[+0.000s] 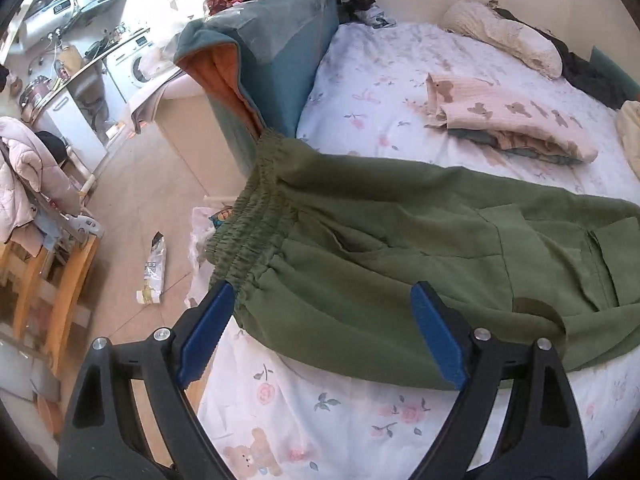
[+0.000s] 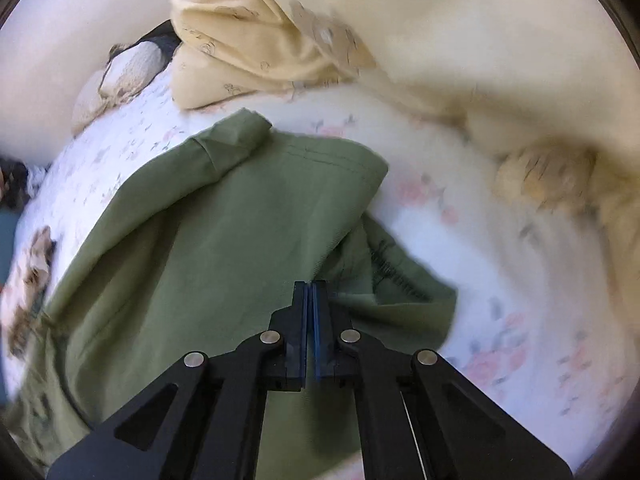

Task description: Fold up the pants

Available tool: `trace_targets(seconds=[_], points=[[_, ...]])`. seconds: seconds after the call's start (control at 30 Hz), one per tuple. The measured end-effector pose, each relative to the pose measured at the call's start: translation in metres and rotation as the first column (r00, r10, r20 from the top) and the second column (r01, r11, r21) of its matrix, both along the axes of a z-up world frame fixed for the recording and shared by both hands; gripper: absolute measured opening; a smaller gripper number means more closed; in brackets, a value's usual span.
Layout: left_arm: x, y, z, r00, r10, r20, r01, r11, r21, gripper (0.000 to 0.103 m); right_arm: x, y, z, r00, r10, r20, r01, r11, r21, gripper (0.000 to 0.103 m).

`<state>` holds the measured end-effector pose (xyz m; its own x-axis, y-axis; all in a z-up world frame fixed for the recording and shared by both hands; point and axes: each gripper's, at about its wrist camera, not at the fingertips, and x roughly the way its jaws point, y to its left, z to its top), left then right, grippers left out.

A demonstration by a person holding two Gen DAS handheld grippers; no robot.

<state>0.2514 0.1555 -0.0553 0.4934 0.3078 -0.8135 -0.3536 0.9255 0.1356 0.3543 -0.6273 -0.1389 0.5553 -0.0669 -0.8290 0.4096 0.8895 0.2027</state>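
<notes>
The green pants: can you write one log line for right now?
green pants flat on bed | left gripper open at waistband | right gripper shut near hem

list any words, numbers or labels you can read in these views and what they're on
Nothing reads cleanly.
Water heater display: lit digits, too small to read.
Washing machine panel: markings too small.
Packet on the floor: print blurred.
Green pants, floral bedsheet: no text.
Right wrist view: none.

A bed [image 1: 360, 60] in a floral sheet carries green pants [image 1: 400, 248] along its near edge, a folded bear-print cloth [image 1: 508, 120] mid-bed, and a cream pillow [image 1: 504, 36] at its far edge.
</notes>
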Motion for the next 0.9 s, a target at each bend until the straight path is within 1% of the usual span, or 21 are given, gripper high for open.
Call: trace_targets(seconds=[0.07, 0.1, 0.13, 0.2, 0.23, 0.3, 0.33, 0.4, 0.43, 0.5, 0.53, 0.6, 0.67, 0.73, 0.77, 0.83, 0.87, 0.9], points=[[-0.002, 0.001, 0.003, 1.0, -0.001, 0.014, 0.001, 1.0, -0.001, 0.087, -0.008, 0.003, 0.015, 0.999, 0.012, 0.031, -0.012, 1.0, -0.026, 0.001], [0.0, 0.001, 0.003, 1.0, 0.003, 0.012, -0.003, 1.0, -0.012, 0.087, -0.018, 0.004, 0.027, 0.998, 0.0, 0.068, 0.001, 1.0, -0.02, 0.001], [0.001, 0.002, 0.003, 1.0, 0.005, 0.01, -0.005, 1.0, -0.027, 0.087, -0.025, 0.004, 0.033, 0.996, -0.014, 0.084, 0.015, 1.0, -0.011, 0.001], [0.004, 0.004, 0.001, 1.0, 0.013, 0.002, -0.013, 0.997, -0.08, 0.087, -0.053, -0.003, 0.047, 0.988, -0.079, 0.131, 0.075, 0.997, 0.036, 0.001], [0.005, 0.005, 0.001, 1.0, 0.016, -0.003, -0.016, 0.995, -0.099, 0.087, -0.061, -0.004, 0.047, 0.986, -0.105, 0.132, 0.1, 0.994, 0.044, 0.001], [0.008, 0.006, 0.0, 1.0, 0.024, -0.013, -0.026, 0.991, -0.134, 0.087, -0.075, -0.006, 0.03, 0.988, -0.146, 0.05, 0.143, 0.988, 0.054, 0.001], [0.009, 0.007, 0.0, 1.0, 0.026, -0.016, -0.028, 0.989, -0.146, 0.087, -0.079, -0.007, 0.022, 0.986, -0.162, 0.027, 0.161, 0.985, 0.055, 0.001], [0.008, 0.009, 0.003, 1.0, 0.029, -0.009, -0.03, 0.986, -0.163, 0.087, -0.081, -0.007, 0.013, 0.987, -0.159, 0.011, 0.158, 0.986, 0.047, 0.001], [0.007, 0.01, 0.004, 1.0, 0.029, -0.003, -0.029, 0.986, -0.167, 0.087, -0.081, -0.008, 0.011, 0.989, -0.148, 0.011, 0.147, 0.987, 0.067, 0.001], [0.005, 0.013, 0.005, 1.0, 0.03, -0.004, -0.031, 0.985, -0.17, 0.087, -0.075, -0.011, 0.013, 0.989, -0.145, 0.012, 0.144, 0.988, 0.058, 0.004], [0.005, 0.015, 0.004, 0.999, 0.033, -0.007, -0.034, 0.985, -0.172, 0.087, -0.074, -0.013, 0.014, 0.989, -0.147, 0.012, 0.146, 0.987, 0.064, 0.011], [0.003, 0.02, 0.002, 0.999, 0.047, -0.02, -0.05, 0.982, -0.182, 0.087, -0.069, -0.023, 0.018, 0.99, -0.141, 0.002, 0.14, 0.983, 0.119, 0.021], [0.001, 0.025, 0.0, 0.998, 0.062, -0.03, -0.066, 0.979, -0.192, 0.087, -0.07, -0.034, 0.025, 0.986, -0.166, 0.004, 0.164, 0.977, 0.138, 0.039], [0.0, 0.03, -0.002, 0.996, 0.077, -0.035, -0.083, 0.976, -0.2, 0.087, -0.077, -0.044, 0.03, 0.98, -0.2, 0.021, 0.193, 0.967, 0.168, 0.042], [0.001, 0.03, -0.003, 0.996, 0.08, -0.036, -0.086, 0.976, -0.201, 0.087, -0.079, -0.05, 0.03, 0.976, -0.217, 0.025, 0.208, 0.956, 0.209, 0.043], [0.001, 0.03, -0.005, 0.996, 0.078, -0.041, -0.085, 0.977, -0.195, 0.087, -0.083, -0.055, 0.023, 0.976, -0.216, 0.012, 0.201, 0.928, 0.315, 0.043], [0.002, 0.029, -0.005, 0.996, 0.075, -0.043, -0.082, 0.978, -0.192, 0.087, -0.083, -0.054, 0.021, 0.977, -0.211, 0.01, 0.196, 0.922, 0.333, 0.043], [0.002, 0.027, -0.006, 0.997, 0.069, -0.046, -0.076, 0.979, -0.187, 0.087, -0.083, -0.051, 0.023, 0.979, -0.202, 0.025, 0.184, 0.93, 0.318, 0.043]])
